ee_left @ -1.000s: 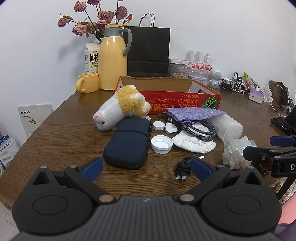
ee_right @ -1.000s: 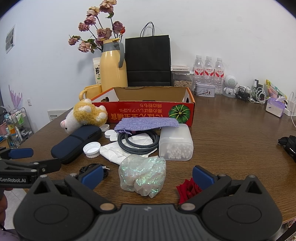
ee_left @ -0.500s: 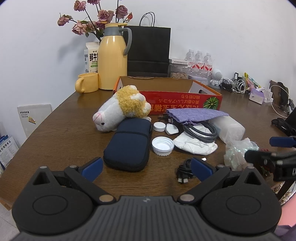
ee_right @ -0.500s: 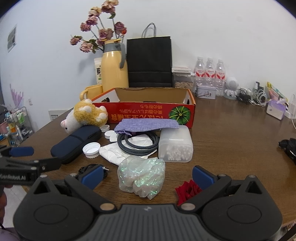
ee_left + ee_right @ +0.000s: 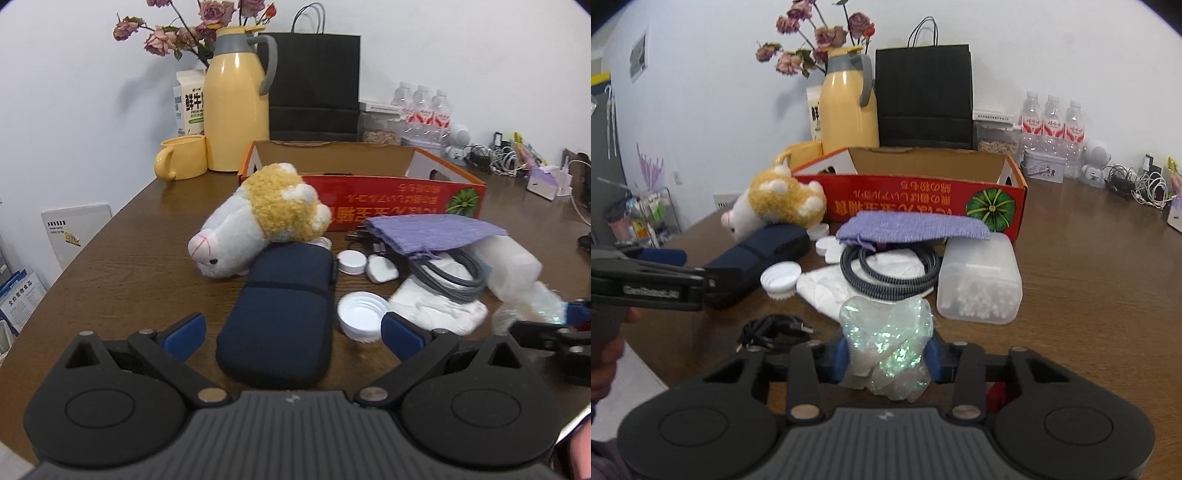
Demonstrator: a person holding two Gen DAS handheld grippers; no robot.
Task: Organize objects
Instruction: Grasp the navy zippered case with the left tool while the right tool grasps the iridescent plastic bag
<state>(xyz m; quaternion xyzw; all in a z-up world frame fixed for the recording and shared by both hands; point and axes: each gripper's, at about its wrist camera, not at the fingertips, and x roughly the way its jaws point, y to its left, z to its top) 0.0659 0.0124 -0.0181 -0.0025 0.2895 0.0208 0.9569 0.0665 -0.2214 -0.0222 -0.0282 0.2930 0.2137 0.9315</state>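
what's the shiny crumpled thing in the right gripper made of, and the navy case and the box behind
Shiny bundle: looks like thin iridescent plastic film, crinkled, see-through, with green-pink glints; the right gripper is closing on it. Navy case: seemingly matte woven fabric or neoprene over padding, with soft rounded edges and a stitched seam. Box: cardboard, with raw brown inner walls and a glossy red printed outside.

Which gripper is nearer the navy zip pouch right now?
Left. The left gripper is open with the navy zip pouch between its fingers; the right gripper is off to the side, closing around the iridescent bag.
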